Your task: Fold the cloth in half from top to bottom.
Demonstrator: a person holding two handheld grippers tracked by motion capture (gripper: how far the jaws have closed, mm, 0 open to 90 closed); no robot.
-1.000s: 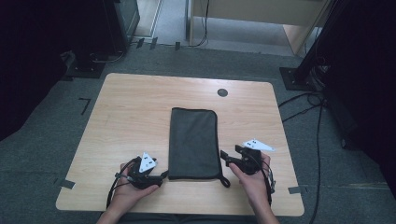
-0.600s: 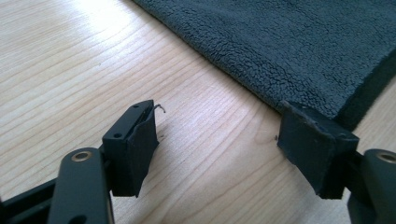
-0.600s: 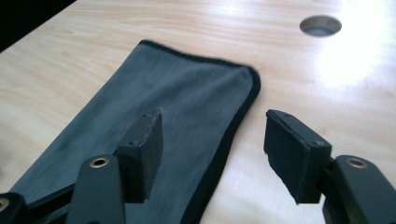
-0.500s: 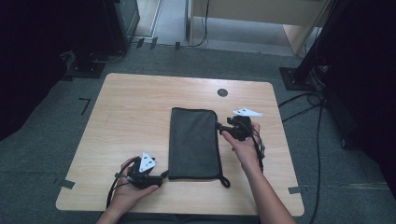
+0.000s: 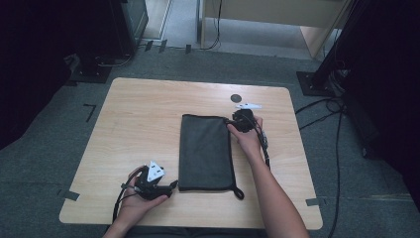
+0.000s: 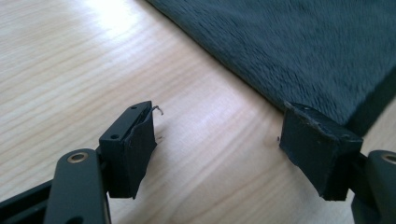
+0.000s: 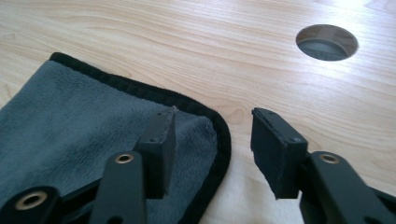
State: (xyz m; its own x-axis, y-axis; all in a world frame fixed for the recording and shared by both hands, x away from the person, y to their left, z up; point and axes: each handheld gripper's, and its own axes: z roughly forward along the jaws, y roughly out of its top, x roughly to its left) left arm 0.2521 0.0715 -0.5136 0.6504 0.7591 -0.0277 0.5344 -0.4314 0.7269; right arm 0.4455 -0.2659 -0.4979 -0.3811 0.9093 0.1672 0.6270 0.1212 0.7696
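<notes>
The towel (image 5: 205, 152) lies folded mid-table; the right gripper (image 7: 212, 144), jaws just closing, straddles its far corner ungripped; the left gripper (image 6: 217, 156) waits open, empty; folding continues.

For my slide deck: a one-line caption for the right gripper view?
Right gripper, jaws open, straddling the black-edged corner of a grey towel on a wooden table.

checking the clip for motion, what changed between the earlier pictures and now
The right gripper moved up the grey cloth's right edge from its near corner to its far right corner; its jaws have just been closing and now straddle that corner without pressing it. The left gripper, open beside the cloth's near left corner, and the cloth stayed put.
</notes>
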